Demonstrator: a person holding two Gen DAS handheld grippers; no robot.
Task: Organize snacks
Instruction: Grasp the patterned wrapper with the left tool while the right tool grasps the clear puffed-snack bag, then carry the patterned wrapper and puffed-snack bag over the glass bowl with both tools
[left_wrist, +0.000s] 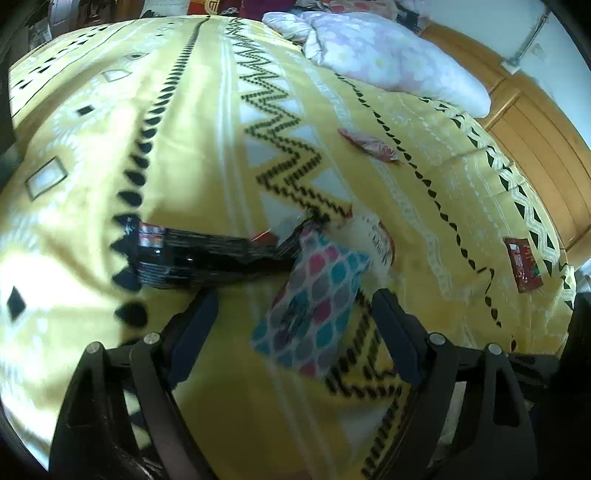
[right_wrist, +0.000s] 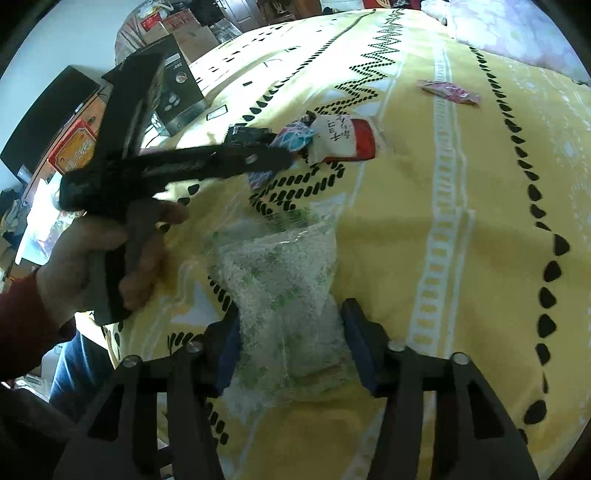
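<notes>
- Right claw (right_wrist: 288, 332): my fingers are clamped on a clear crinkly bag of white-and-green snack (right_wrist: 284, 295), which juts forward along them over the yellow patterned bedspread (right_wrist: 461, 184).
- Left claw (left_wrist: 295, 306): fingers spread apart, nothing held, with a flat packet printed in teal, pink and grey scales (left_wrist: 314, 302) lying between and just past the tips.
- Pile: that packet leans against a black ribbed packet (left_wrist: 207, 258) and a white-and-red pouch (right_wrist: 343, 142), all touching.
- Key relation: the pile lies ahead and slightly left of my loaded right claw; the left claw is nearer to it.
- Strays: a crumpled pink-red wrapper (left_wrist: 369, 146) and a dark red sachet (left_wrist: 522, 264) lie well apart.
- Judgement: the bag goes beside the pile next.
</notes>
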